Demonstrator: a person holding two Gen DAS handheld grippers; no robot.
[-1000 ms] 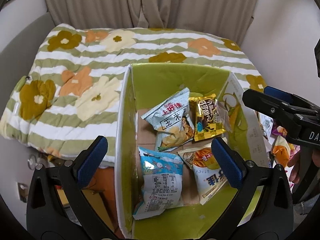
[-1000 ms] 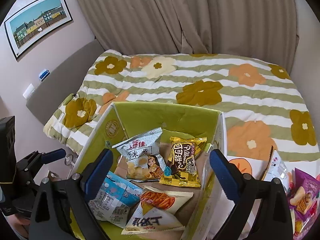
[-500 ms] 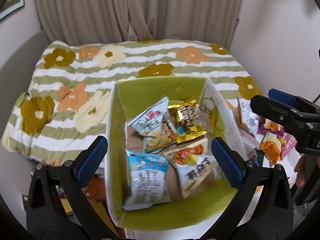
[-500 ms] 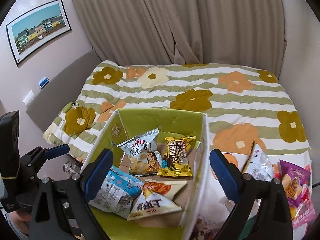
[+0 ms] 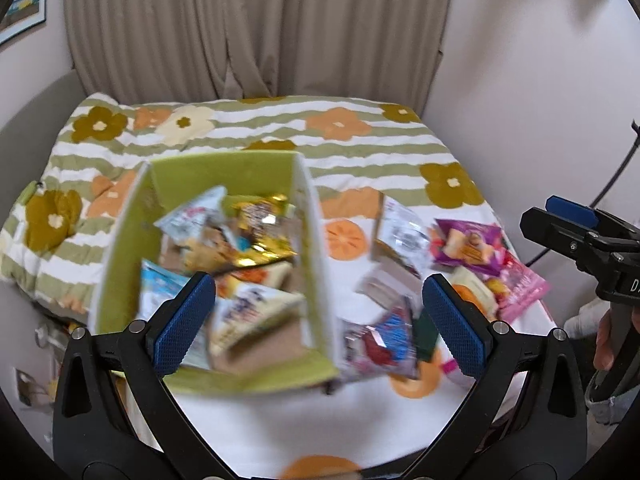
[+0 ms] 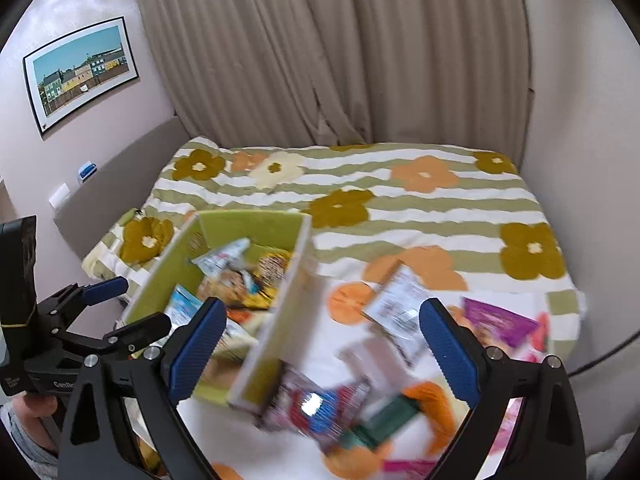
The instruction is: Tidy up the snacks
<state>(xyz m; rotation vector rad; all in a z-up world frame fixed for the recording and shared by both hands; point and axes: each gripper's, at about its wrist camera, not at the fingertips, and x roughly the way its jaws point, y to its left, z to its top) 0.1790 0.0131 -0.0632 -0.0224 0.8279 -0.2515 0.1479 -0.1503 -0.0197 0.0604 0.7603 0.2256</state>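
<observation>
A green-lined cardboard box point(image 5: 308, 216) stands on the bed and holds several snack bags, among them a gold packet point(image 5: 260, 232) and a white-blue bag point(image 5: 160, 292). To its right loose snacks lie on a white cloth: a purple packet point(image 5: 468, 244), a pink packet point(image 5: 520, 288), a red-and-blue packet point(image 5: 384, 340) and a white packet point(image 6: 400, 308). My left gripper point(image 5: 318, 324) hangs open and empty over the box's right wall. My right gripper point(image 6: 320, 352) is open and empty above the box's near corner point(image 6: 296, 264) and the red-and-blue packet point(image 6: 316, 400). Both views are blurred.
The bed carries a green-striped flower quilt point(image 5: 240, 128), with beige curtains point(image 5: 256, 28) behind it. A padded headboard point(image 6: 120, 176) and a framed picture point(image 6: 80, 72) are on the left wall. A plain wall and a dark cable point(image 5: 616, 176) bound the right side.
Both grippers have pulled back, risen a little and swung right from over the box's inside. The loose snacks right of the box now show. Both stay open.
</observation>
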